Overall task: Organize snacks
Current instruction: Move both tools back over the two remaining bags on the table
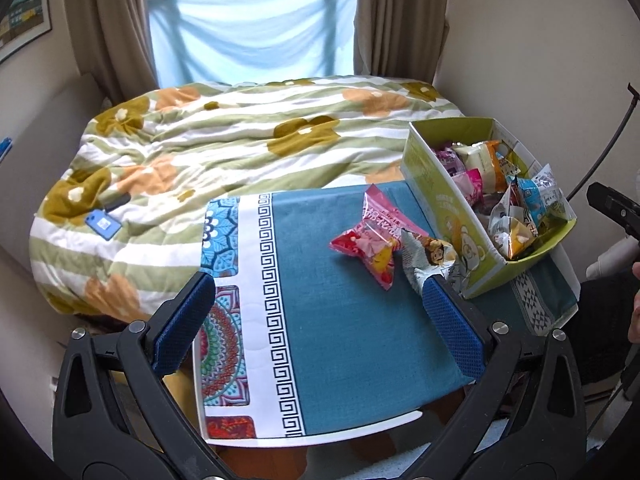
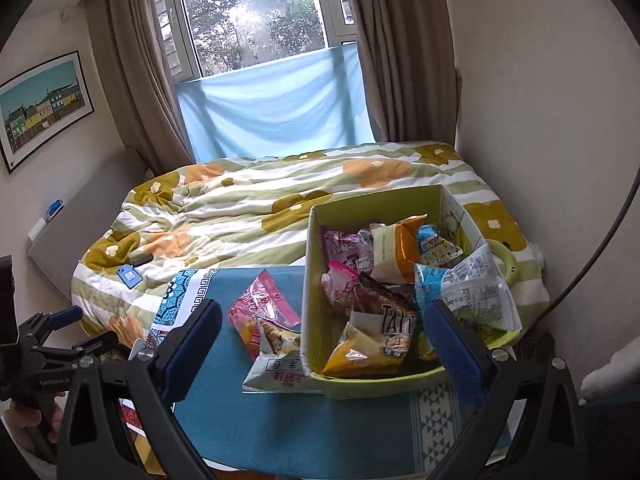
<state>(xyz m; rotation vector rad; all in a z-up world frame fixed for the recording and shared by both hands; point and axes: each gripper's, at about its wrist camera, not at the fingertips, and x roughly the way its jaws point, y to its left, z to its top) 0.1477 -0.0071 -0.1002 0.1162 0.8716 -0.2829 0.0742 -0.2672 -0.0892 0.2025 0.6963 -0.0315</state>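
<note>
Only the right wrist view looks down into the green box (image 2: 400, 380), where snack packets are heaped to its rim; the left wrist view catches its outer wall with a bear print. Both grippers are spread wide and hold nothing: the left gripper (image 1: 320, 300) hangs over the middle of the teal cloth (image 1: 352, 340), the right gripper (image 2: 322, 332) over the box's near end. On the cloth, just beside the box's left wall, a pink packet (image 1: 370, 236) touches a silver packet (image 1: 428, 258). Behind the table lies a flowered quilt (image 1: 224, 136) with a blue phone (image 1: 103, 224) near its left edge.
</note>
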